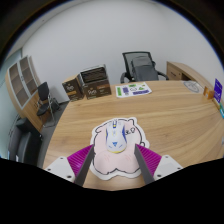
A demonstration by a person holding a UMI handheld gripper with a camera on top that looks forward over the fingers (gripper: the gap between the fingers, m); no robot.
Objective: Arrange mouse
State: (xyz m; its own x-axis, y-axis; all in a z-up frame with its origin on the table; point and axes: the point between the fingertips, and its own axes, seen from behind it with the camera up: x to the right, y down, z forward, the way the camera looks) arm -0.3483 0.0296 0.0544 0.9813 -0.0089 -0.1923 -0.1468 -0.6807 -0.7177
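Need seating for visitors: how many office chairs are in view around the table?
2. One office chair stands at the far end of the wooden table; another chair stands by the shelves on the left. Others may be hidden outside the view.

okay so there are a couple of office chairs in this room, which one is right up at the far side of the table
The grey-backed office chair behind the table's far edge. The other, a dark chair, stands off the table's left end by the shelves.

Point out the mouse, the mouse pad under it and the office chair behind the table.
mouse (118,143), gripper view, on its top shell, between the gripper (113,165) fingers.
mouse pad (103,134), gripper view, on its bare printed surface.
office chair (138,68), gripper view, on its backrest.
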